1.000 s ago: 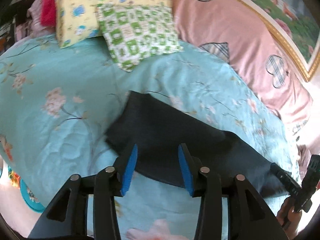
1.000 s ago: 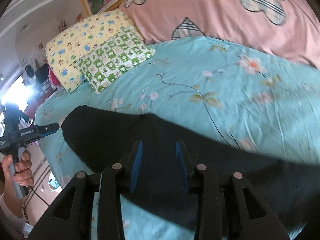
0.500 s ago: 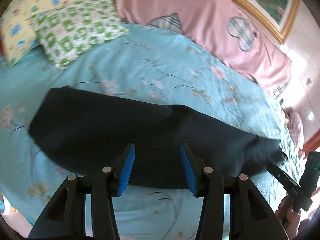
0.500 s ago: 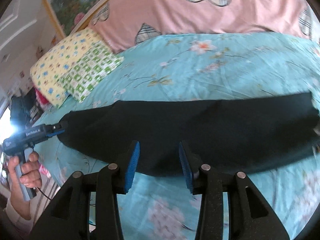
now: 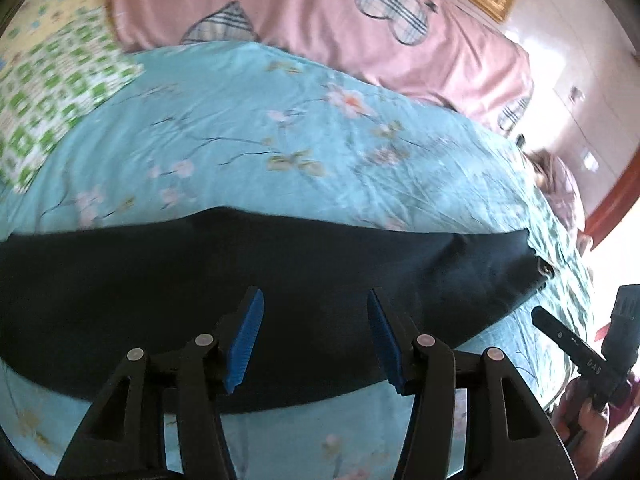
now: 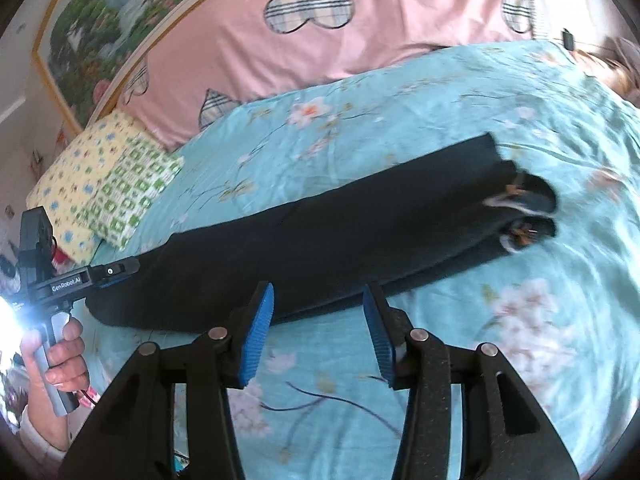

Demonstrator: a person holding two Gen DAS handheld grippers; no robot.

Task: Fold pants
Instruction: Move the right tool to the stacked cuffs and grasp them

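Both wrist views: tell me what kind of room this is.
Most likely a home bedroom. The pants lie on a bed with a teal floral bedspread, patterned pillows sit near a pink quilt, and a framed landscape picture hangs behind.

Floral teal bedspread (image 5: pixel 280 128) — pink quilt (image 6: pixel 360 40), two pillows (image 6: pixel 108 184) behind.

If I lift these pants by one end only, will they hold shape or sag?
Likely sag: the pants lie limp and flat on the bedspread, following its curve. The long strip would probably drape and swing. The waist end looks bunched and thicker, so it may pull down more.
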